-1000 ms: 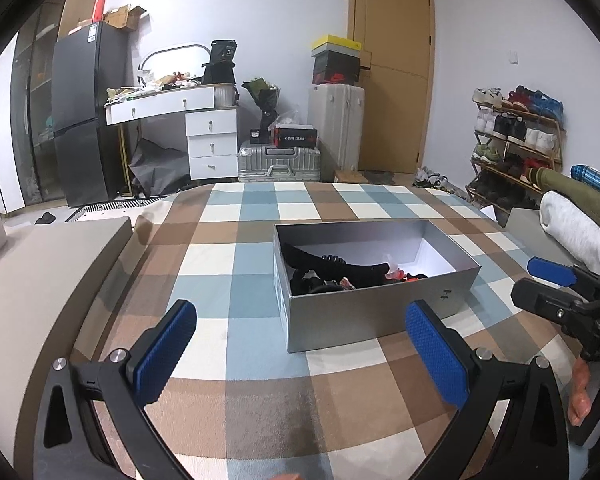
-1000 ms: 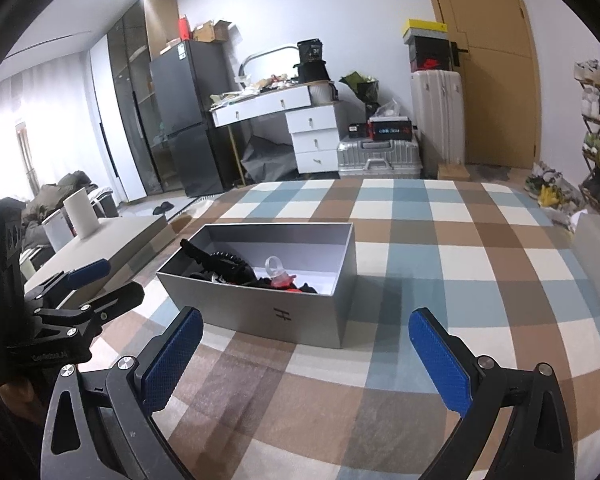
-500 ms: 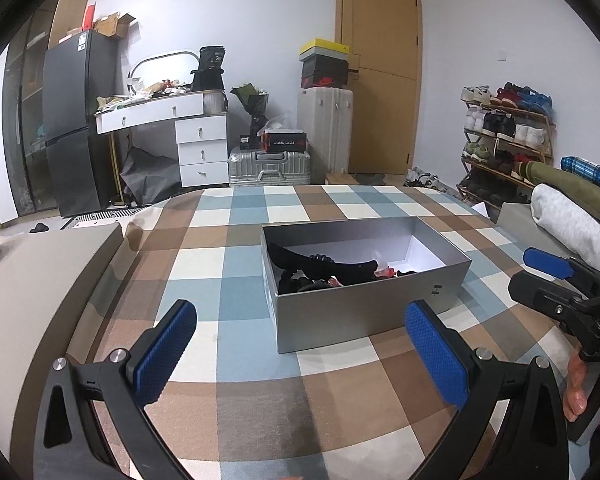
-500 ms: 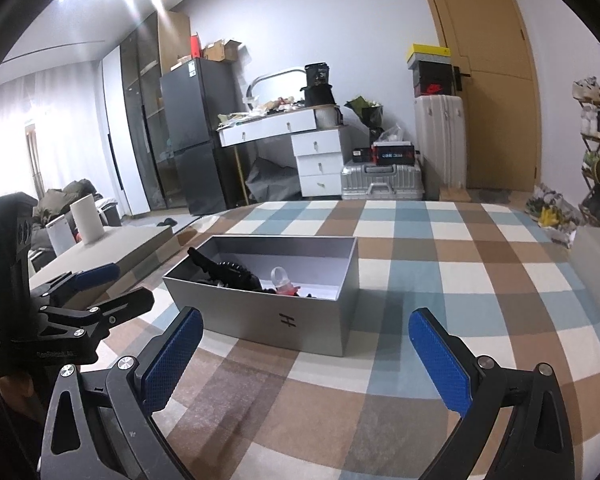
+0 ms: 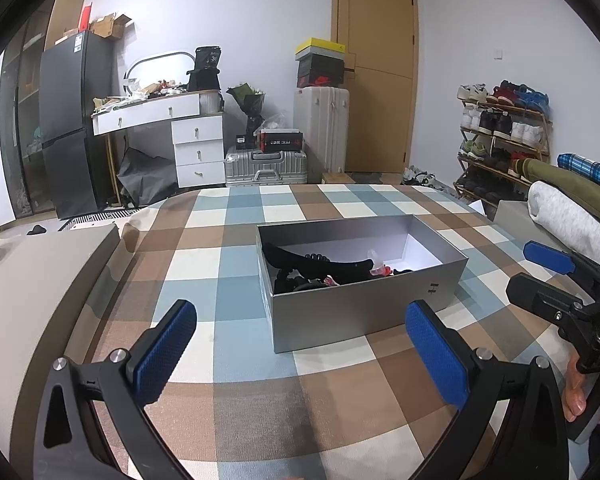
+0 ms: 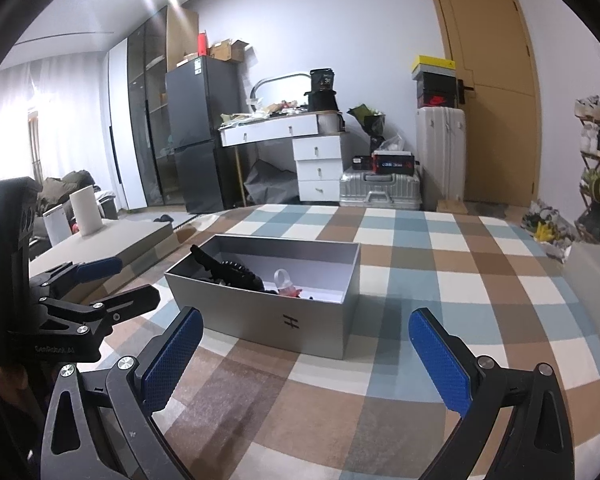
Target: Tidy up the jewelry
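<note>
An open silver box (image 5: 352, 314) stands on the checked cloth; it also shows in the right wrist view (image 6: 284, 322). Inside lie black accessories (image 5: 316, 266), a clear piece and a small red piece (image 6: 286, 286). My left gripper (image 5: 300, 354) is open and empty, held a little before the box's near wall. My right gripper (image 6: 306, 354) is open and empty, before the box's near corner. Each gripper shows in the other's view, the right one in the left wrist view (image 5: 556, 280) and the left one in the right wrist view (image 6: 100, 284).
The checked cloth (image 5: 220, 260) covers a bed or table. A beige padded surface (image 5: 32, 264) lies at the left with a white cup (image 6: 85, 210). Folded bedding (image 5: 568, 212) lies at the right. Desk, suitcases, fridge and shoe rack stand beyond.
Both cameras have tilted up and drawn back a little, so the box sits lower in both views. Both grippers stay open and empty.
</note>
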Motion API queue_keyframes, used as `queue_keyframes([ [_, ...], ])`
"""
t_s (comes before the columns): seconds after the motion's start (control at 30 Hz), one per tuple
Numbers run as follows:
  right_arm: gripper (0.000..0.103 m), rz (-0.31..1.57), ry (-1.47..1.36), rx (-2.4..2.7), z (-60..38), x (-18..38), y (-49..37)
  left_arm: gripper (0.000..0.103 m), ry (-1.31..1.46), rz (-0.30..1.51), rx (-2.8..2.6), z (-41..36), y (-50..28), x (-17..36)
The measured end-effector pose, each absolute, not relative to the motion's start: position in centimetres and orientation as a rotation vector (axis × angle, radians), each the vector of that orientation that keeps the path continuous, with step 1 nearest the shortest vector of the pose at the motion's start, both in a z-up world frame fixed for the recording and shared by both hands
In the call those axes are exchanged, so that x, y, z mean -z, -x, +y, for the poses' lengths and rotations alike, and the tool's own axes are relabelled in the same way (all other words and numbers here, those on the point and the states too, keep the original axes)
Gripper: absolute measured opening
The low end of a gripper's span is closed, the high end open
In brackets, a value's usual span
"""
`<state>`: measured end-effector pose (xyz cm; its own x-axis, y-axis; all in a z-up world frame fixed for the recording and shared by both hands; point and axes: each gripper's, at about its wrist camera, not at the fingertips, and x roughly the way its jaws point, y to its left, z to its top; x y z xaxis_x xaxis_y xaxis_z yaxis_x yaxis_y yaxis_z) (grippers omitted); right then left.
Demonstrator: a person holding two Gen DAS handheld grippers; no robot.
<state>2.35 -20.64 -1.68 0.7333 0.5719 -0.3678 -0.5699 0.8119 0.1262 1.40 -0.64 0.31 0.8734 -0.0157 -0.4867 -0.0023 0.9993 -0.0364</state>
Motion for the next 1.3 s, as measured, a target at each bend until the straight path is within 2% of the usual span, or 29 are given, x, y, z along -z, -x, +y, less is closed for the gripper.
queue_keyframes([
  [1.3, 0.103, 0.420, -0.009, -0.624, -20.74, 1.90, -2.71, 0.102, 0.035, 0.510, 0.005, -0.66, -1.36, -0.31],
])
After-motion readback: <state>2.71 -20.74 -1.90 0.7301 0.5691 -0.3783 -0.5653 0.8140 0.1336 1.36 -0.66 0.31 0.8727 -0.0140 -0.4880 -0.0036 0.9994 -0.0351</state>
